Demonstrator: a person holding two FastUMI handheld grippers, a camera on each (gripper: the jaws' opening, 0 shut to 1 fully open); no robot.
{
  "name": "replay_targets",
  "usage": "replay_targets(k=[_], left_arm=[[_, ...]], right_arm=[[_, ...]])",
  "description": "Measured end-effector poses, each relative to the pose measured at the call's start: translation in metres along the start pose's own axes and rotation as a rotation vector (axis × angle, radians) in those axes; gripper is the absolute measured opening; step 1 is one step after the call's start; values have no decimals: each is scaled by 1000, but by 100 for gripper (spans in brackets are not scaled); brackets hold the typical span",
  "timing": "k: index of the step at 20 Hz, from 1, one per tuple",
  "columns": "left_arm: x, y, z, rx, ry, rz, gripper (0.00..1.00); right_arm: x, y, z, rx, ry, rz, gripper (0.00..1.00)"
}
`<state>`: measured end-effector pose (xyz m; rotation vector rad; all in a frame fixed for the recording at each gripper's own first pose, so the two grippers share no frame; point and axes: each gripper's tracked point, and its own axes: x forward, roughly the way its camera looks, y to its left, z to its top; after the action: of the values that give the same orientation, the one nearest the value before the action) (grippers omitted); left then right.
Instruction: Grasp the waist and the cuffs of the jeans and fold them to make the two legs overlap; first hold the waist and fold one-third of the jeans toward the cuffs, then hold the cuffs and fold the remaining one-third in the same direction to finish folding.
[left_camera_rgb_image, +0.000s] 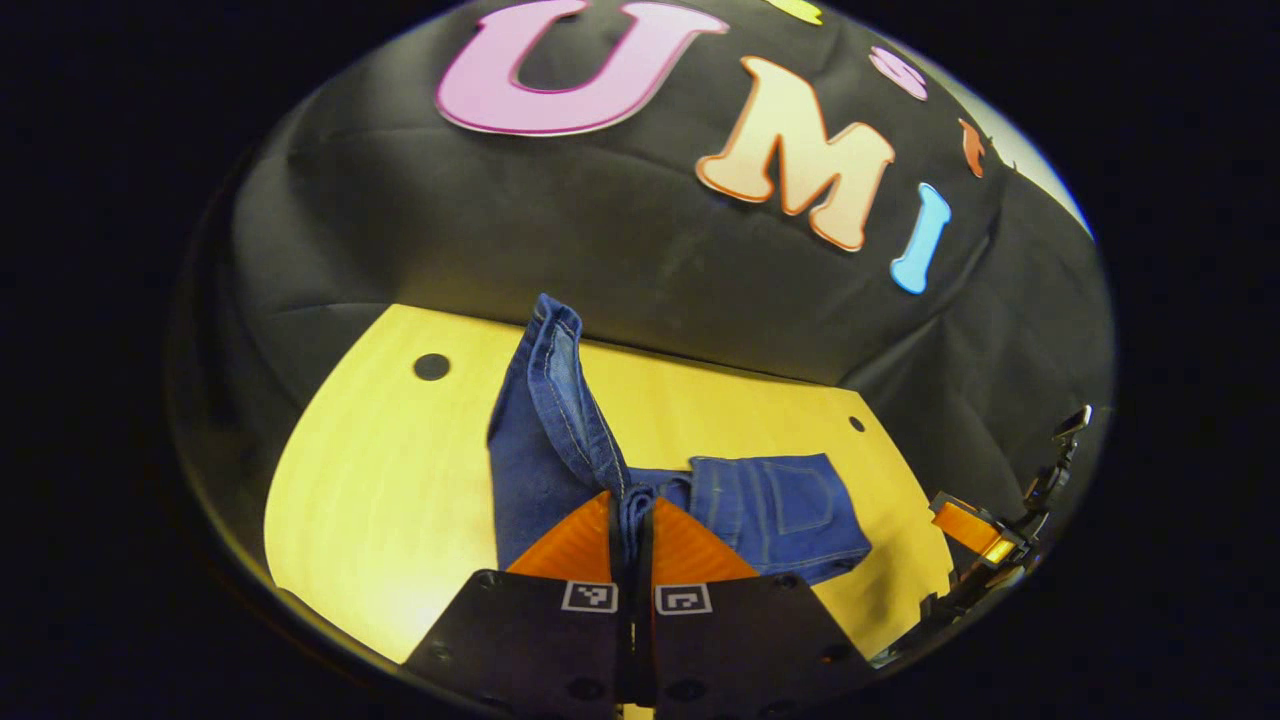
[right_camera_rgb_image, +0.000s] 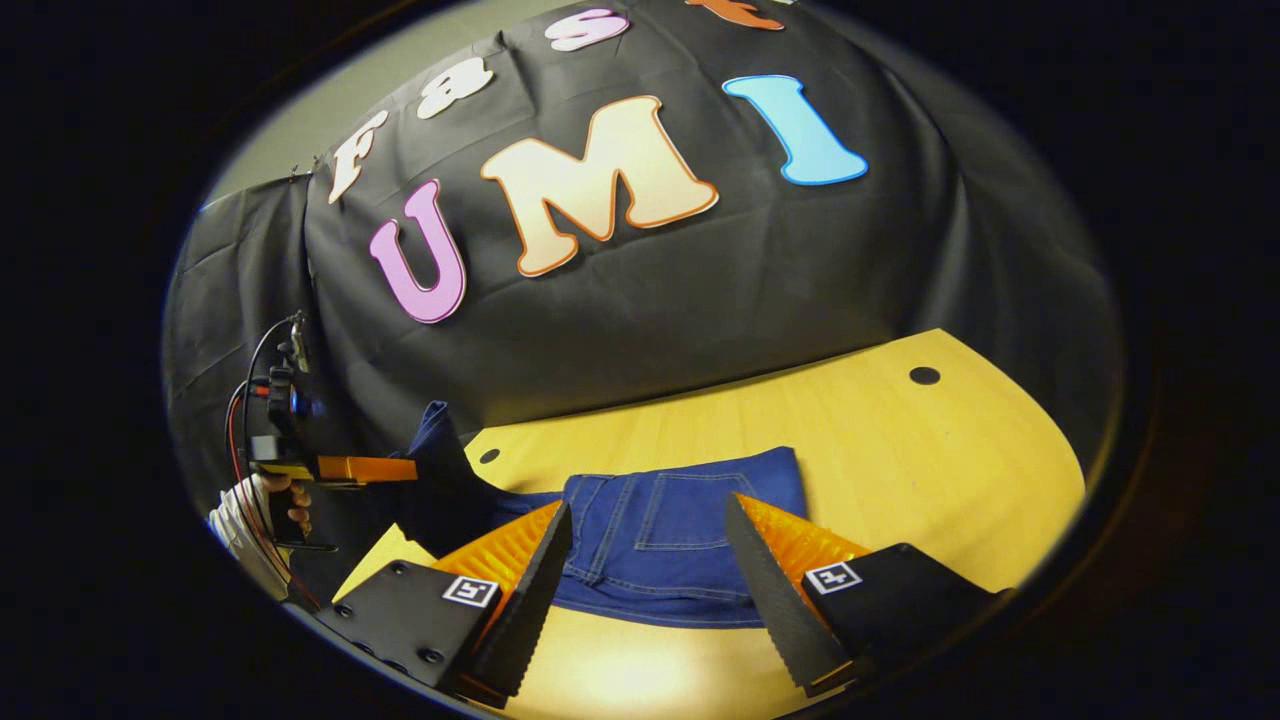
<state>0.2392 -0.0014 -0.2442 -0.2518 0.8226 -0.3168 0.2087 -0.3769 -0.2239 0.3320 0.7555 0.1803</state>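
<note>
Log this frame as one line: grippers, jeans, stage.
left gripper: shut on jeans, leg end lifted | right gripper: open above waist part | jeans on table | stage: folding underway

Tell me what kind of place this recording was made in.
Likely a data-collection booth, not a home: black cloth wall behind a bare yellow wooden table, one pair of jeans laid out, and a handheld left gripper with printed marker tags.

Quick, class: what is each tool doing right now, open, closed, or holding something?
Left tool: closed on the jeans, lifting a leg off the table.
Right tool: open, holding nothing, above the jeans' waist end.
</note>
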Motion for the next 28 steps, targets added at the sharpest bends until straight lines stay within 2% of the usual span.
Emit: replay_targets(k=[5,9,14,17,20,25,26,27,28], left_arm=[[39,-77,-7,93,23,-55,0],[73,-136,-14,124,29,-124,0],[119,-193,-45,132,63,-195,0],[148,-202,-73,178,103,-141,0],[170,-201,-97,179,121,-82,0],[177,-200,-115,151,56,-48,1],[172,-202,-113,146,28,-53,4],[163,-207,-106,146,-10,-70,22],[152,-211,-93,165,-67,-72,48]], right_arm=[[-26,-55,12,33,-9,-37,96],[-47,-99,18,41,-14,-79,95],[-68,-144,22,48,-18,-132,95],[-79,-163,17,48,-8,-154,95],[-83,-175,11,51,7,-158,95],[-74,-172,1,43,47,-112,95],[-71,-169,4,46,47,-105,95],[-69,-165,9,42,34,-100,96],[-66,-156,17,33,5,-88,97]])
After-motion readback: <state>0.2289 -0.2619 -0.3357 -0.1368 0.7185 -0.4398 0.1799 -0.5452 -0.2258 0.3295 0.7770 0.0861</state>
